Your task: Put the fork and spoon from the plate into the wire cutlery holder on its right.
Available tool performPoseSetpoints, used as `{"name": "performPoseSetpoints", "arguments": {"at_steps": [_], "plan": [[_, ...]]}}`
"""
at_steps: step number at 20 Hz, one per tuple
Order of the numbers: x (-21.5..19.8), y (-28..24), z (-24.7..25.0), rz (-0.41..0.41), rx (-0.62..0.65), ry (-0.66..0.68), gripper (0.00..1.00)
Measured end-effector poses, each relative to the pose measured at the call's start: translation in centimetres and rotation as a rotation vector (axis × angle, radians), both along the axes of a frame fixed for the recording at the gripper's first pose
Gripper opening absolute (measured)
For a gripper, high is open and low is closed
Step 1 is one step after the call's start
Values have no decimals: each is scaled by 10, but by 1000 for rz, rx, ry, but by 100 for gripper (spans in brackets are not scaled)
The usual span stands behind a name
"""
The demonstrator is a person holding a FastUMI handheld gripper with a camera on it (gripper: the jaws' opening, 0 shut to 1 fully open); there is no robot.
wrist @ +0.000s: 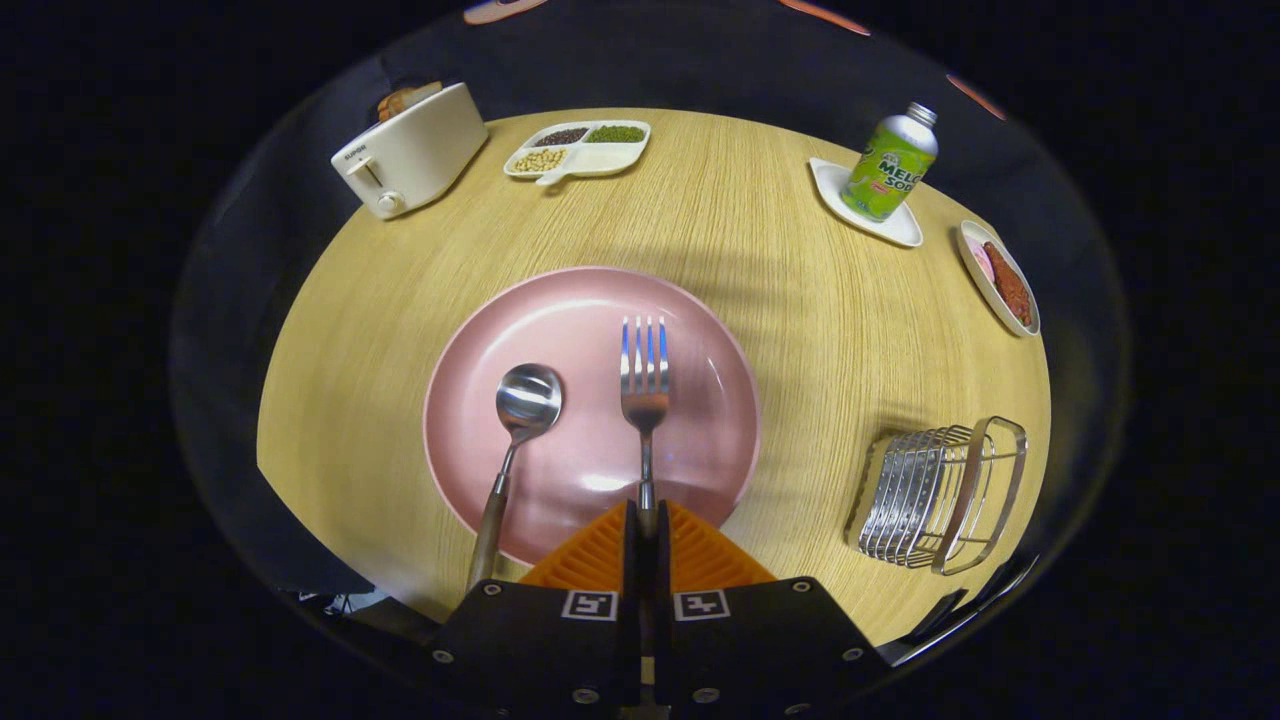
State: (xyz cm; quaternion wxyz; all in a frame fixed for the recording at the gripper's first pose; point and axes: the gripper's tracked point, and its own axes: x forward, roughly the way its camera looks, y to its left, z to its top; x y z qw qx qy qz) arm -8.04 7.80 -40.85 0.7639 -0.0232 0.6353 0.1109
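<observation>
One wooden bench (760,230) carries everything. Pink plate (590,320) sits just ahead of my claw (647,520), wire cutlery holder (940,495) on the bench to the plate's right, apart from it. Toaster (410,150), divided snack tray (578,148) and soda bottle (890,162) on its coaster stand far beyond. Spoon (515,440) lies on the plate's left half, handle overhanging the rim. My claw is clamped on the fork (645,385) handle, tines pointing away over the plate.
</observation>
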Motion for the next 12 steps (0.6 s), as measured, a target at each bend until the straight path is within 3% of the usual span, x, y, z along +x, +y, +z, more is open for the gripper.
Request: {"name": "performPoseSetpoints", "arguments": {"at_steps": [12], "plan": [[6, -48, 67, -155, -3, -173, 6]]}}
